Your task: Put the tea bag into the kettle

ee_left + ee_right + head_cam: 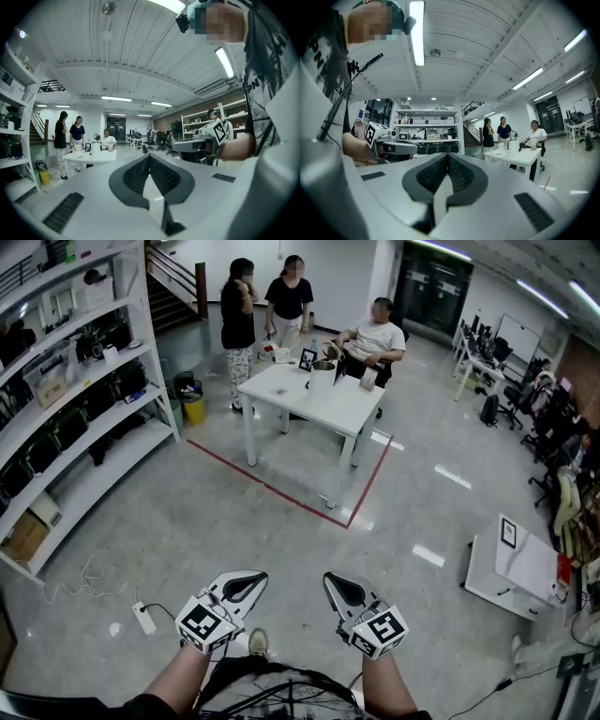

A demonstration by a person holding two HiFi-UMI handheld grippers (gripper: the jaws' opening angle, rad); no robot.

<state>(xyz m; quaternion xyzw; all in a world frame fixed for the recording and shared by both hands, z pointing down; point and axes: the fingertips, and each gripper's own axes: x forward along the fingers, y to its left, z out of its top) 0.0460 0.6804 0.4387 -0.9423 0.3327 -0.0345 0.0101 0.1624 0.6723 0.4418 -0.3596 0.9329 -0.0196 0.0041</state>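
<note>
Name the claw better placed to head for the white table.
Neither clearly, perhaps right: left claw and right claw are shut, empty, level and far from the table, which sits slightly rightward.

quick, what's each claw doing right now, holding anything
left claw: closed, holding nothing
right claw: closed, holding nothing

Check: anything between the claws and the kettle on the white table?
Nothing visible stands in the way. The left claw and right claw are shut and empty, far from the kettle on the white table; only bare floor with a red tape line lies between. The tea bag can't be made out.
</note>
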